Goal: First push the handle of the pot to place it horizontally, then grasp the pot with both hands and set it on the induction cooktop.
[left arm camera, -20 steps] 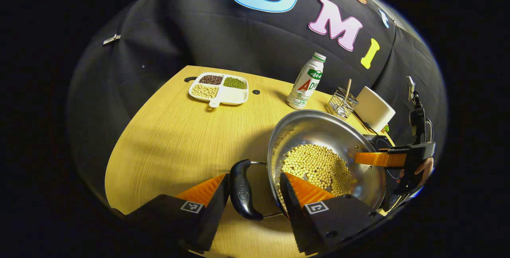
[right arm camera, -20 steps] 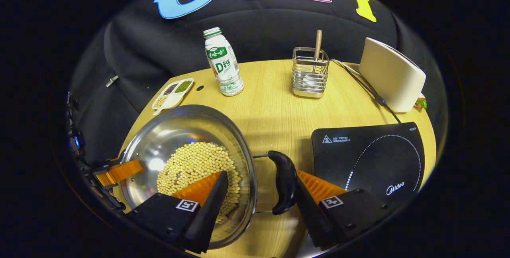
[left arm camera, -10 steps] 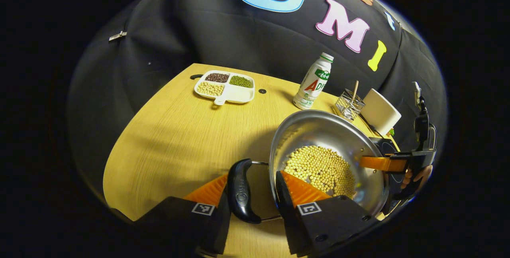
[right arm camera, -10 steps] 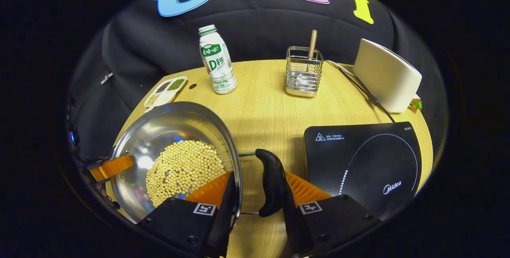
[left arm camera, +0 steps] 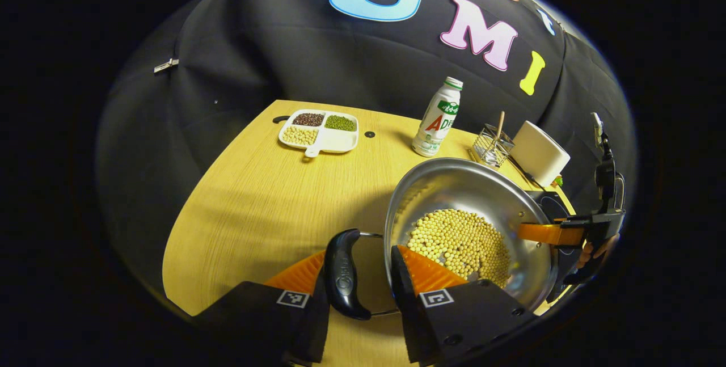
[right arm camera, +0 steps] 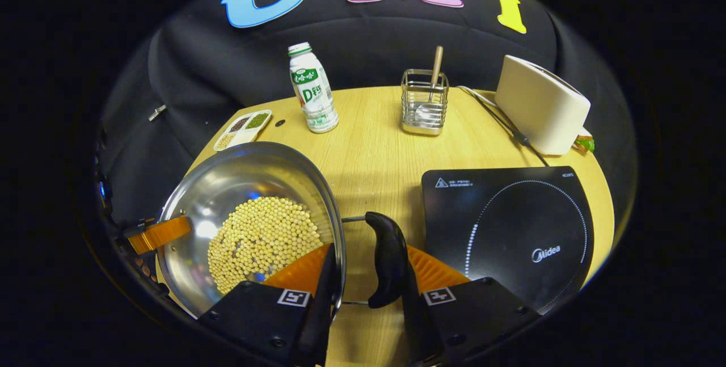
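A steel pot holding soybeans stands at the near side of the wooden table. My left gripper is shut across its black left handle and the pot's rim, one finger outside the handle and one inside the wall. In the right gripper view the pot is at the left, and my right gripper is shut the same way over the black right handle. The black induction cooktop lies just right of that handle. Whether the pot touches the table I cannot tell.
At the back stand a white drink bottle, a wire holder with a wooden-handled spoon, and a white toaster with its cable. A divided white plate of beans sits at the far left corner.
Both grippers have closed from open onto the pot's handles and rim. The cooktop has since shifted a little left and up in the right gripper view.
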{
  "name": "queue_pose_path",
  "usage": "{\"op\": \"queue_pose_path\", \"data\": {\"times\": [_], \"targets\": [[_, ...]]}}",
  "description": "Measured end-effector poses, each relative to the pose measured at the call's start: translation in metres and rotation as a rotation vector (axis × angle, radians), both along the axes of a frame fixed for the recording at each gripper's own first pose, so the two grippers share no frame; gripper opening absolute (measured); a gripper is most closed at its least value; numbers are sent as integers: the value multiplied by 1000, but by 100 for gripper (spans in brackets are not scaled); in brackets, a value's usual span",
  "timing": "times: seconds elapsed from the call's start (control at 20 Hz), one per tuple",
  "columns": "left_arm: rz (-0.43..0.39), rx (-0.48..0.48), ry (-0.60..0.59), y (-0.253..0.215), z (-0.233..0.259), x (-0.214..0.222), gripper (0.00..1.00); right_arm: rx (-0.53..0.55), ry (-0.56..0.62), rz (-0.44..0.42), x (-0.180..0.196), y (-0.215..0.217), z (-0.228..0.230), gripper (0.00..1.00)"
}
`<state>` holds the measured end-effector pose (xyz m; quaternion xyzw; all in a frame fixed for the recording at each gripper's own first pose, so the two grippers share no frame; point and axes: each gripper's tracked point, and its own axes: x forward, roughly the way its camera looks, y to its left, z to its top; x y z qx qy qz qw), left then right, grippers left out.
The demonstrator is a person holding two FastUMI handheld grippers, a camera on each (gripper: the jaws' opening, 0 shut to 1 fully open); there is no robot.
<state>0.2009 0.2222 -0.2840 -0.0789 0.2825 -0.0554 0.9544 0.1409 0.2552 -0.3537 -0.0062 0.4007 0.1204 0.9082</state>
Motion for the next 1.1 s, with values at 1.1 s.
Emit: {"op": "queue_pose_path", "data": {"times": [1.1], "targets": [[-65, 22, -10, -215, 66, -14, 56, 22, -32, -69, 2, -209, 91, 57]]}}
